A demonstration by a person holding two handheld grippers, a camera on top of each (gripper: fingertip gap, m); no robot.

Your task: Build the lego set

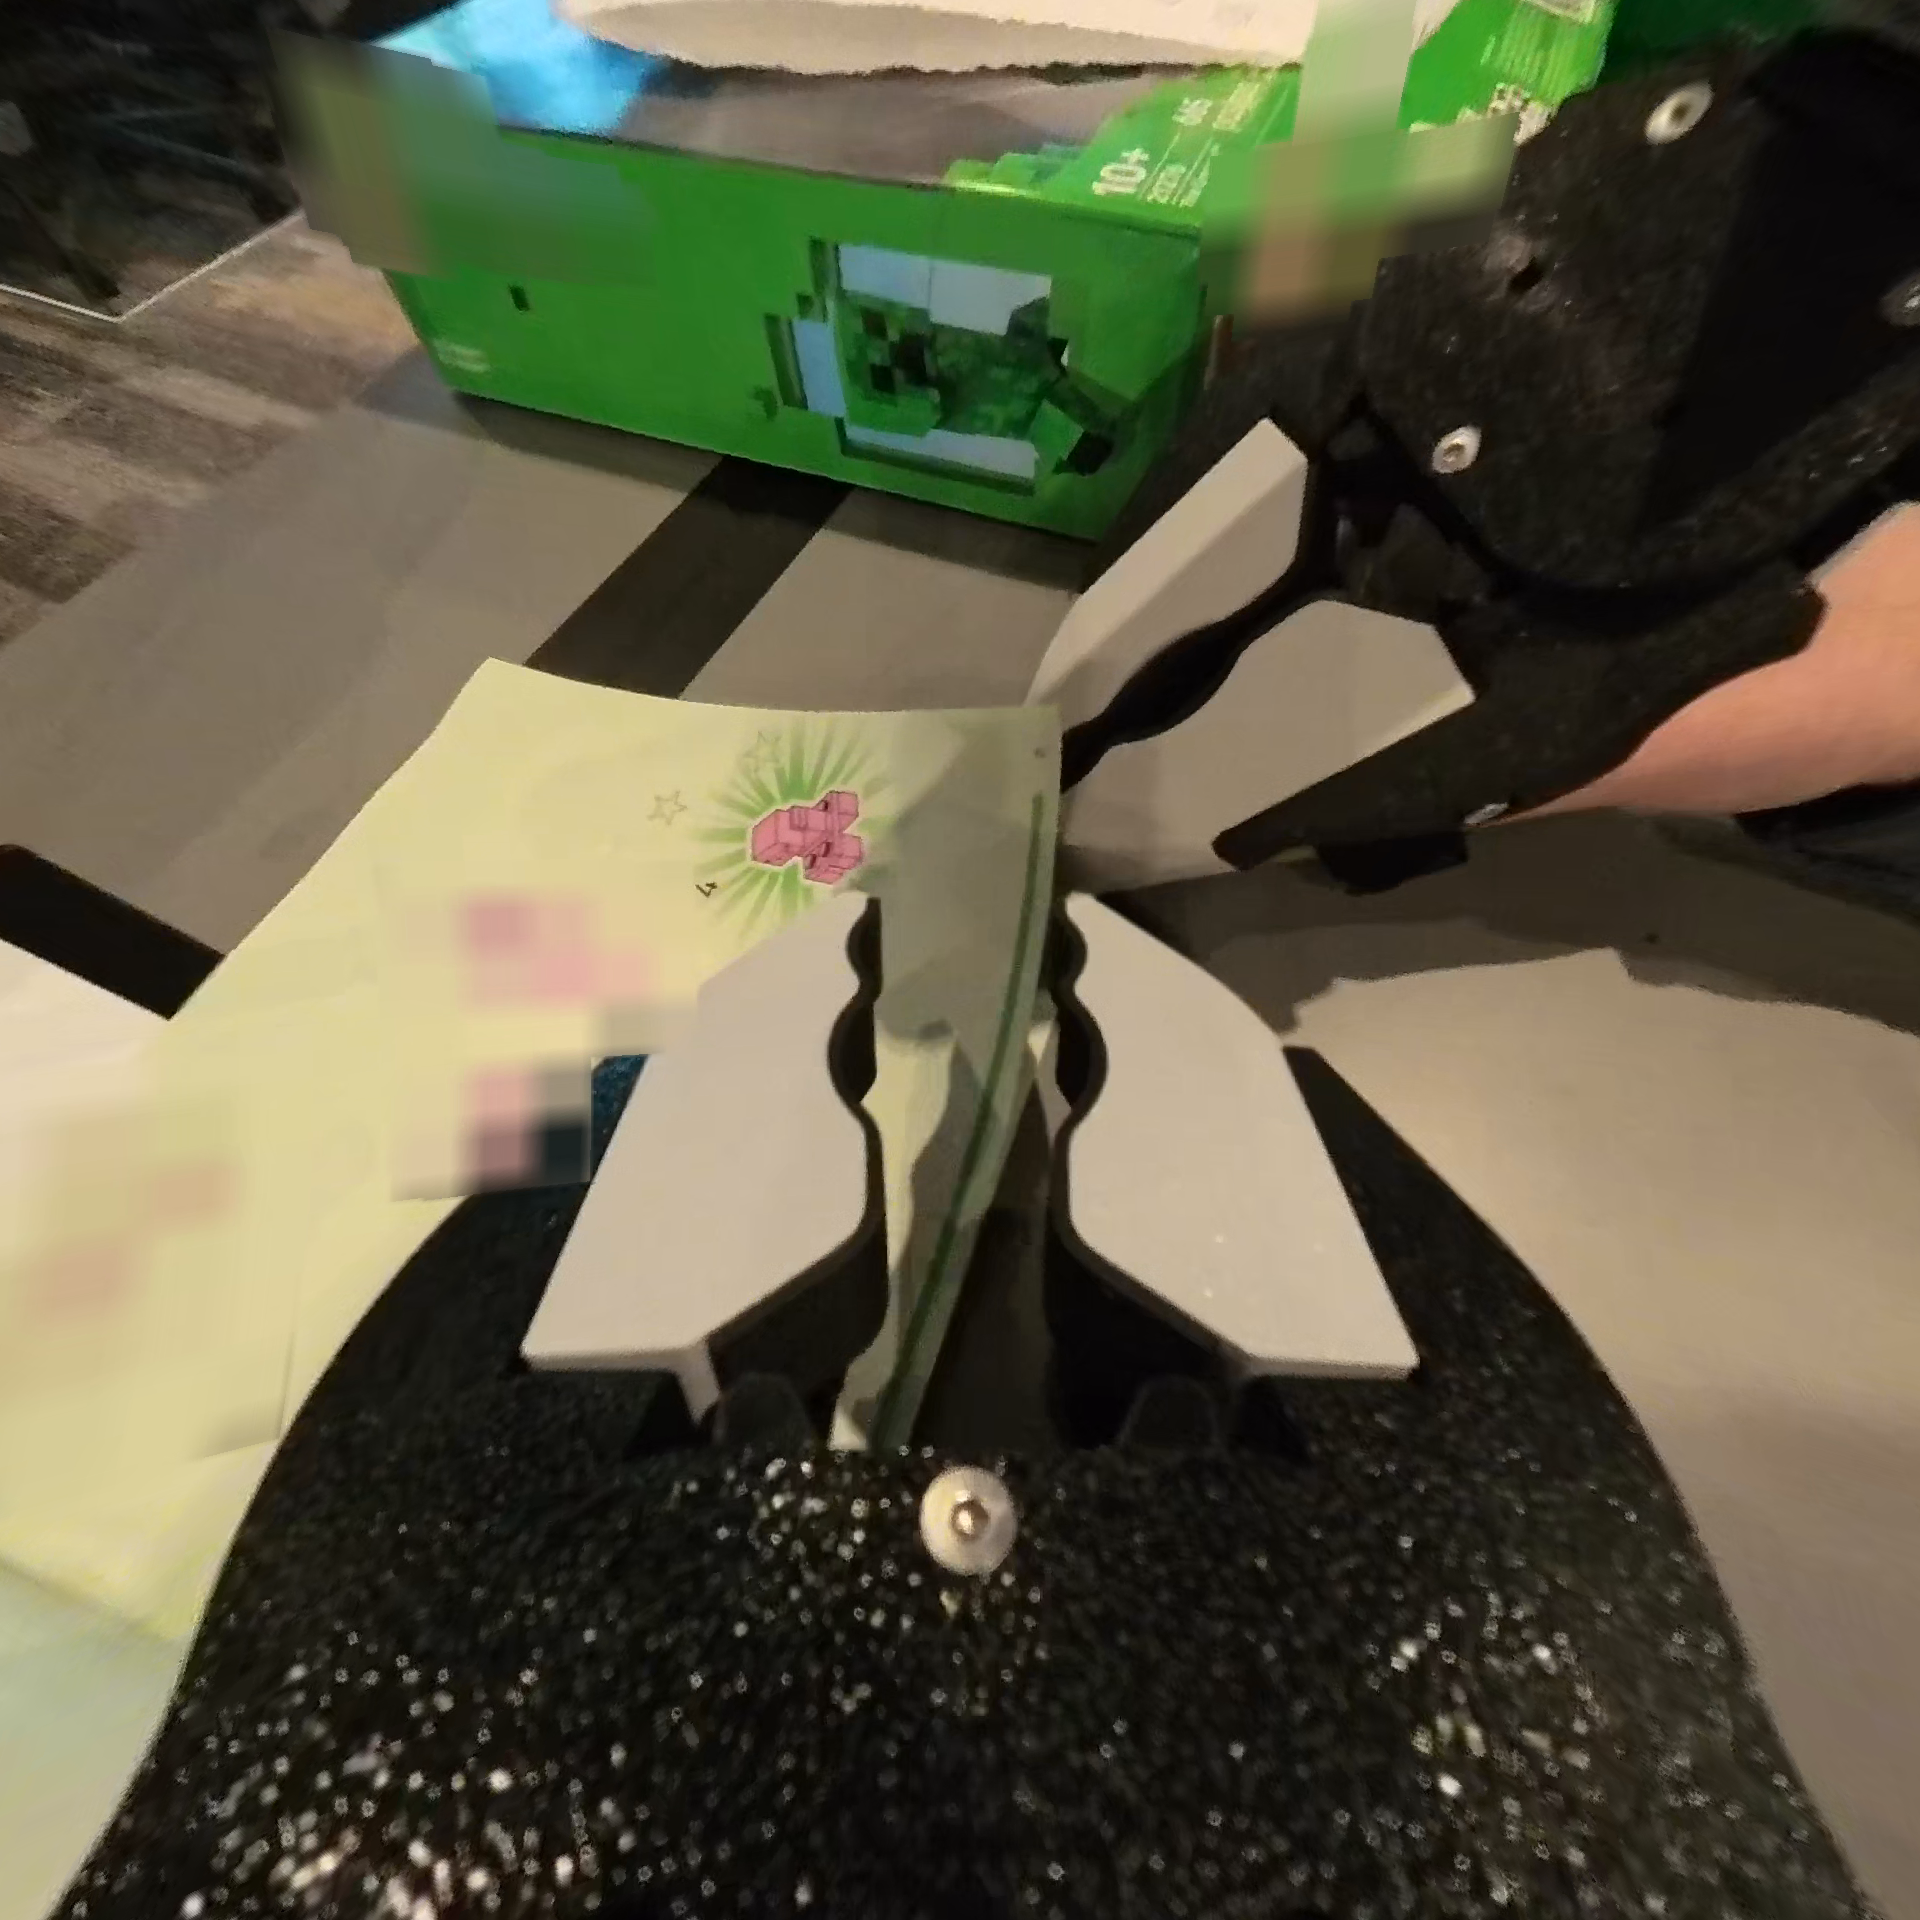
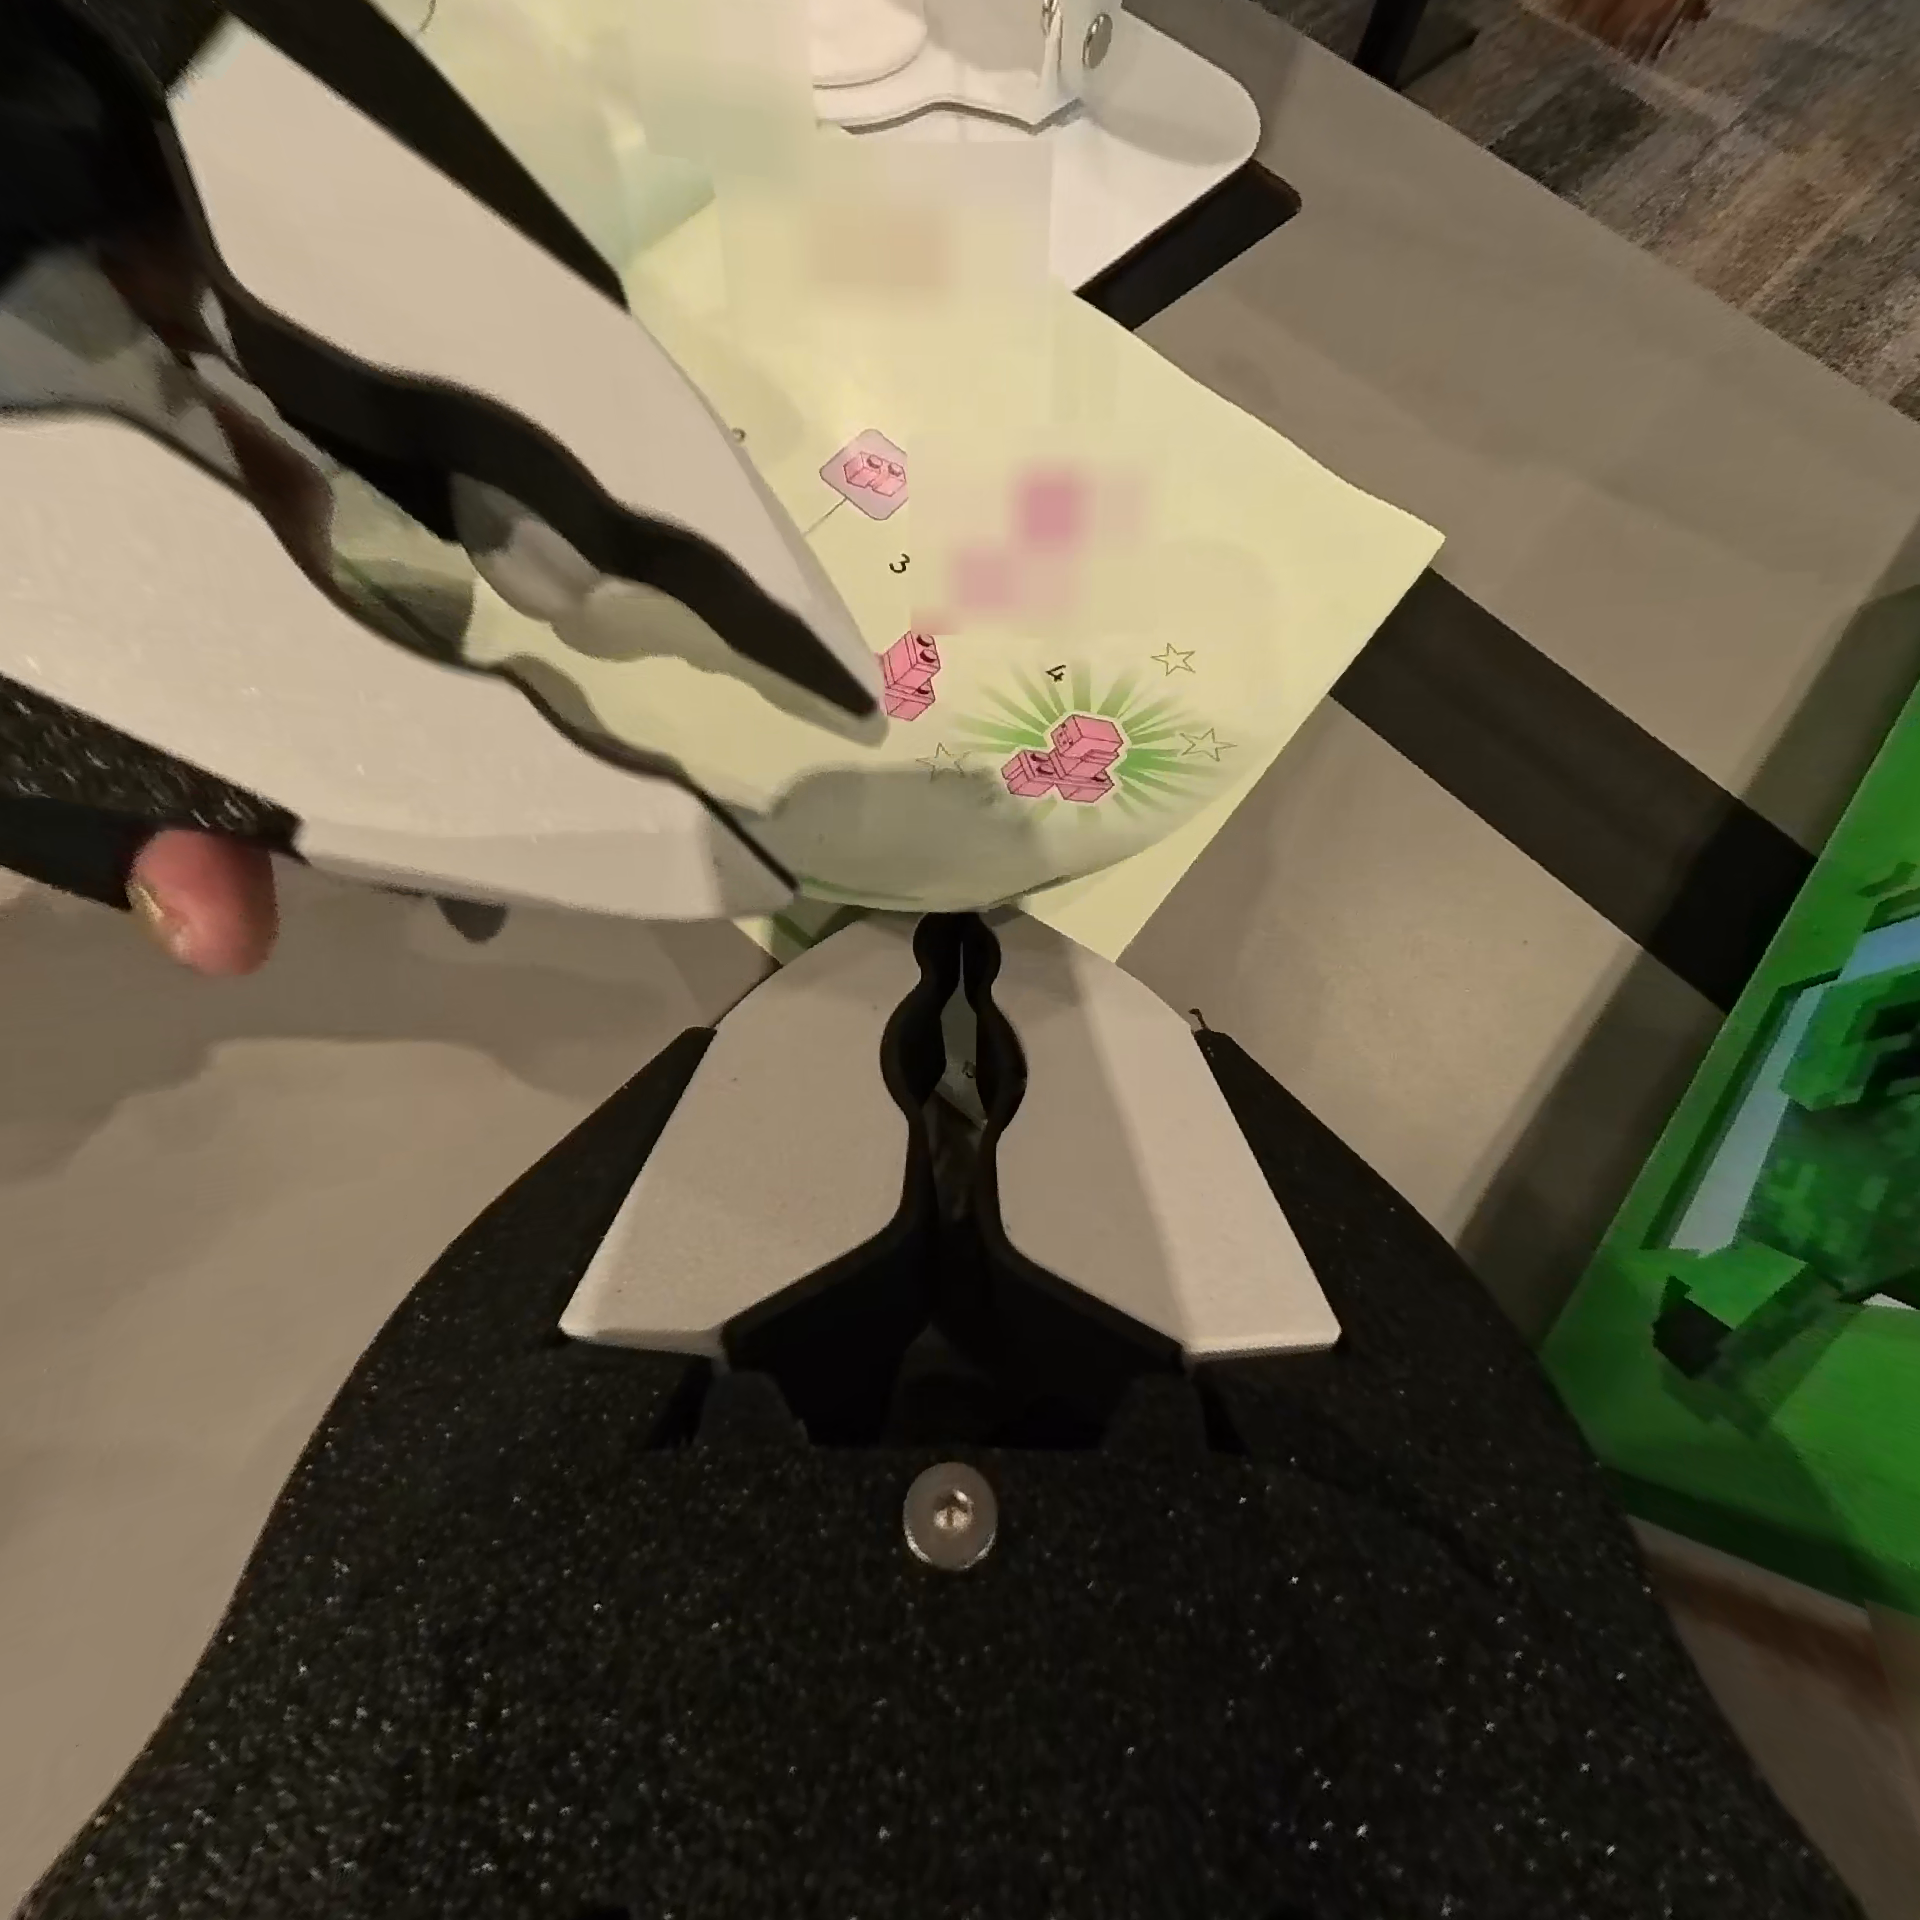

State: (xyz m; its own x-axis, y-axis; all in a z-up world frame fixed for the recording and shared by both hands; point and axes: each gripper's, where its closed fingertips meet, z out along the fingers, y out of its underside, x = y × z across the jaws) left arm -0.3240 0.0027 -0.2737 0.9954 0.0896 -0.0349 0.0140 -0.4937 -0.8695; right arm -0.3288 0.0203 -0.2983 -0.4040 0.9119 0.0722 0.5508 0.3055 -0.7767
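Observation:
A pale green instruction booklet [image 1: 499,831] lies open on the grey table, showing pink brick build steps; it also shows in the right wrist view [image 2: 1278,488]. One page is lifted and curves upward. My left gripper [image 1: 971,925] is partly open, and the lifted page runs loosely between its fingers. My right gripper [image 2: 951,935] is shut on the edge of that page. In the left wrist view the right gripper [image 1: 1070,758] meets the page corner from the right. In the right wrist view the left gripper [image 2: 831,800] comes in from the upper left.
The green Lego set box [image 1: 675,343] stands open at the far side of the table [image 1: 260,623], and sits at the right in the right wrist view [image 2: 1766,1247]. A white stand base [image 2: 1143,135] sits beyond the booklet. A person's hand [image 1: 1766,707] holds the right gripper.

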